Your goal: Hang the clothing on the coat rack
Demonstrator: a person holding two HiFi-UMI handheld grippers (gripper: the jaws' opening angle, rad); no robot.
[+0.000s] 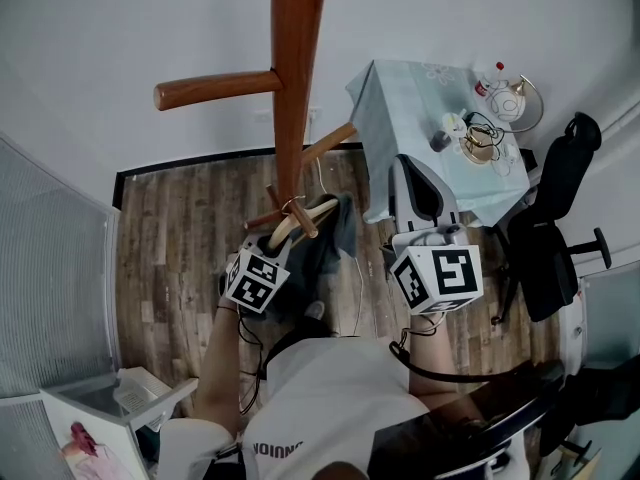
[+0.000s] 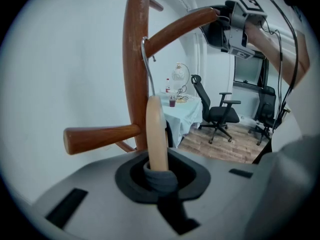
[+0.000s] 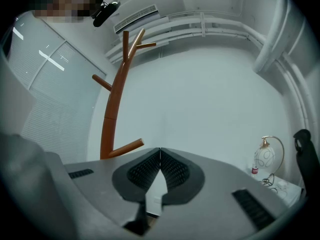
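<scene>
Clamps wooden hanger (image 2: 156, 131) plus a fold of dark grey garment (image 1: 338, 236) in left gripper (image 2: 159, 173). Hangs wire hook (image 2: 146, 64) at a peg's root on coat rack (image 2: 136, 74), 12 o'clock from the jaws. Holds right gripper (image 3: 160, 159) pressed together, empty, at 3 o'clock of the left.

Against the white wall, a desk (image 1: 400, 108) under a pale cloth, carrying a globe lamp (image 1: 512, 104), a red-capped bottle (image 1: 490, 76), a small cup (image 2: 172, 102) and loose cables. Just beside it, a black office chair (image 1: 556, 218) on the wood-plank floor (image 1: 170, 248). High on the wall, an air conditioner (image 3: 134, 18).
</scene>
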